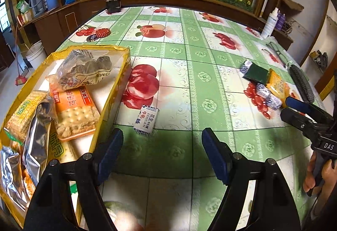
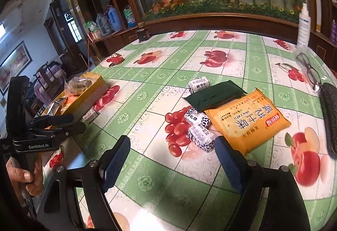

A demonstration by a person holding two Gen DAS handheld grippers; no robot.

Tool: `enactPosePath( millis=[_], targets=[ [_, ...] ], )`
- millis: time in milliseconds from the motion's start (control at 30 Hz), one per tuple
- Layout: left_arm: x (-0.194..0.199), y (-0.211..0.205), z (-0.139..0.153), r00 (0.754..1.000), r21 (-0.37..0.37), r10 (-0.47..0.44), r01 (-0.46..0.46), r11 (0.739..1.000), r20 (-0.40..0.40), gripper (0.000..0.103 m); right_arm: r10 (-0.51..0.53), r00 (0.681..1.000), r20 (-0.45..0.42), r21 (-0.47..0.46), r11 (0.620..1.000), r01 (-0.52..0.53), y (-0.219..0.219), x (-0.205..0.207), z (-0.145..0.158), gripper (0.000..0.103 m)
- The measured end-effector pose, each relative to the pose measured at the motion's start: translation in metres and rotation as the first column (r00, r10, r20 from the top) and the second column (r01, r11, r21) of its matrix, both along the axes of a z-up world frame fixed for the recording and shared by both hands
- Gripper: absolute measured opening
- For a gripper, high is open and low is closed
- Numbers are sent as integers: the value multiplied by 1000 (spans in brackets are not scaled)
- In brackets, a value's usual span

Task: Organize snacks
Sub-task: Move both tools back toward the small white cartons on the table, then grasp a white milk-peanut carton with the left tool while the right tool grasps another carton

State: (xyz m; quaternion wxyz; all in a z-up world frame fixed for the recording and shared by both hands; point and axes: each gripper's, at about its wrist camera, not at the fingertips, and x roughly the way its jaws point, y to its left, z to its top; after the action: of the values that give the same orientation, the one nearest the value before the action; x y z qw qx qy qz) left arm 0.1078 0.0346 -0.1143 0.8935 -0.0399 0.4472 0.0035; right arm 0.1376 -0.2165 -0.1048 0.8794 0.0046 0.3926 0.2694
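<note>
A yellow box [image 1: 126, 56] at the table's left holds several snack packs, among them an orange cracker pack [image 1: 75, 113]. A small white candy [image 1: 145, 120] lies on the cloth just right of the box, ahead of my open, empty left gripper [image 1: 162, 142]. In the right wrist view my right gripper [image 2: 171, 151] is open and empty just short of two white-and-blue candies [image 2: 200, 129], an orange cracker pack [image 2: 248, 119], a dark green pack [image 2: 214, 95] and a third candy [image 2: 199, 83]. The box [image 2: 92, 91] shows far left there.
The table has a green fruit-print cloth [image 1: 189, 75]. Glasses [image 2: 309, 70], a black case [image 2: 329, 117] and a white spray bottle [image 2: 304, 24] are at the right edge. A dark wooden cabinet with a flower display runs along the back. A small black object [image 1: 113, 5] sits at the far edge.
</note>
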Motion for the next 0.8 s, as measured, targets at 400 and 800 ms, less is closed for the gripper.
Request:
enactPosePath(
  millis=[400, 800],
  targets=[
    [24, -30, -17, 998, 182, -63, 66, 981, -27, 77, 31, 997, -68, -30, 999, -33, 11, 33, -20, 67],
    [21, -34, -16, 999, 137, -49, 51, 989, -16, 27, 3, 998, -55, -114, 993, -9, 13, 33, -22, 25]
  ],
)
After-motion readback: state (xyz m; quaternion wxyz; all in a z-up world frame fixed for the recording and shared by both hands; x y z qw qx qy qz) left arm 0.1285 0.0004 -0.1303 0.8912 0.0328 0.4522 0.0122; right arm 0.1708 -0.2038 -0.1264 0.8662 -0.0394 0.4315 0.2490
